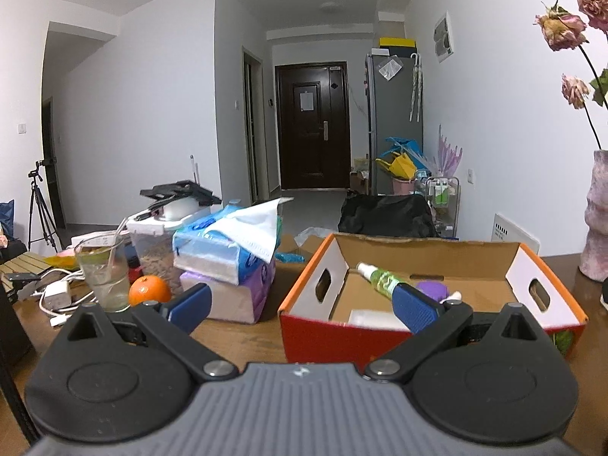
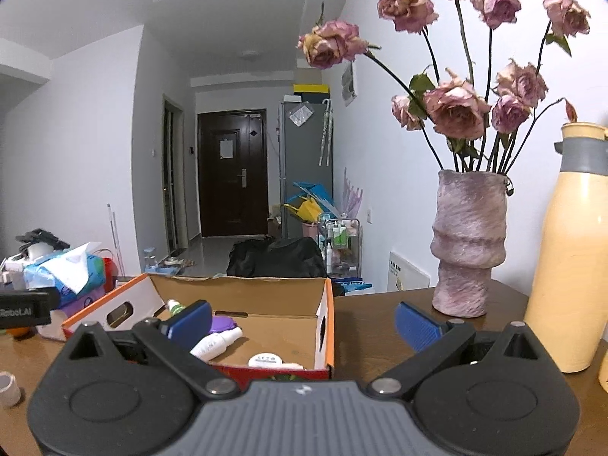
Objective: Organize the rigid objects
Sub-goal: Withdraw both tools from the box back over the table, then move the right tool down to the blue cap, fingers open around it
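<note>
Centre frame, both views: orange-rimmed open cardboard box (image 1: 429, 266) on brown wooden counter (image 2: 380, 326) holds green spray bottle (image 1: 380, 279), white bottle (image 2: 216, 344), round white jar (image 2: 265, 360). Left gripper (image 1: 302, 302) spread, empty. Right gripper (image 2: 302, 321) spread, empty. Risk: right gripper near pink ceramic vase (image 2: 469, 243) and tall yellow flask (image 2: 570, 250); careless swing likely topples either.

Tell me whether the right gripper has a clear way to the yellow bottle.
Probably yes. The right gripper is open and empty, and the yellow bottle stands upright just to its right on bare table; the vase stands apart.
</note>
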Demonstrator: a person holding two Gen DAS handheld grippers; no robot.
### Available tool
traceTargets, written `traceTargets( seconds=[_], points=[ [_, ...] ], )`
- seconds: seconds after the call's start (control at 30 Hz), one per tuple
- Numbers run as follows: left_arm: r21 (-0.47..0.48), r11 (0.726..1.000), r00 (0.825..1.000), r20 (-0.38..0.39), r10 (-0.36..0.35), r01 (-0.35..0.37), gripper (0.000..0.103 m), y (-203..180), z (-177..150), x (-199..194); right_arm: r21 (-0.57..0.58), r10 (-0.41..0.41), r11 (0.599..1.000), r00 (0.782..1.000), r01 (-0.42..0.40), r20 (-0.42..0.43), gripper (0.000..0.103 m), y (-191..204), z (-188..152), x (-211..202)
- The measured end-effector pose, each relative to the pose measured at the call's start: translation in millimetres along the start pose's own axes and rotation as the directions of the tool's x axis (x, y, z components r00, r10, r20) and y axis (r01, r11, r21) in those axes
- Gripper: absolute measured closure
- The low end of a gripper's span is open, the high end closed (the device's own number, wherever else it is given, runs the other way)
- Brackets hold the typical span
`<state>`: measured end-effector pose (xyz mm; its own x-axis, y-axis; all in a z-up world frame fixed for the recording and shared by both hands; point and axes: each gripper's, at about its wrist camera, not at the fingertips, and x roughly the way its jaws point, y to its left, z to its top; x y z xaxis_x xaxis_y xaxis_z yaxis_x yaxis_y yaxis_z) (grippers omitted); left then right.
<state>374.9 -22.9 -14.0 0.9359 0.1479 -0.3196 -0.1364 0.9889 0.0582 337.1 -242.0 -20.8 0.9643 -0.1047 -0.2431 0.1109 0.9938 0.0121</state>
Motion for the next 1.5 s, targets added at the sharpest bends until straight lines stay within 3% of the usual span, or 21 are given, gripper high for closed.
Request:
traceTargets(
  seconds=[0.83,1.23,1.5],
  points=[
    [-0.005,1.000,0.999,-0.051,-0.011,0.010,0.000,12.4,-49.8,-83.2,-0.080,-0.010,0.997,1.000,0.008,-0.023,0.000,-24.3,-40.7,-83.5],
    [0.008,1.000,0.996,-0.086,-0.021,0.021,0.000,7.2,-72.3,-103.9,-0.103,0.010,0.995,0.999,-0.016,-0.053,0.000,-33.5,-53.5,-103.4],
    [-0.002,0.999,0.994,-0.108,-0.034,0.034,0.000,9.7,-79.5,-108.1,-0.129,0.013,0.991,0.991,-0.030,-0.131,0.001,-44.0,-66.7,-96.9]
  ],
)
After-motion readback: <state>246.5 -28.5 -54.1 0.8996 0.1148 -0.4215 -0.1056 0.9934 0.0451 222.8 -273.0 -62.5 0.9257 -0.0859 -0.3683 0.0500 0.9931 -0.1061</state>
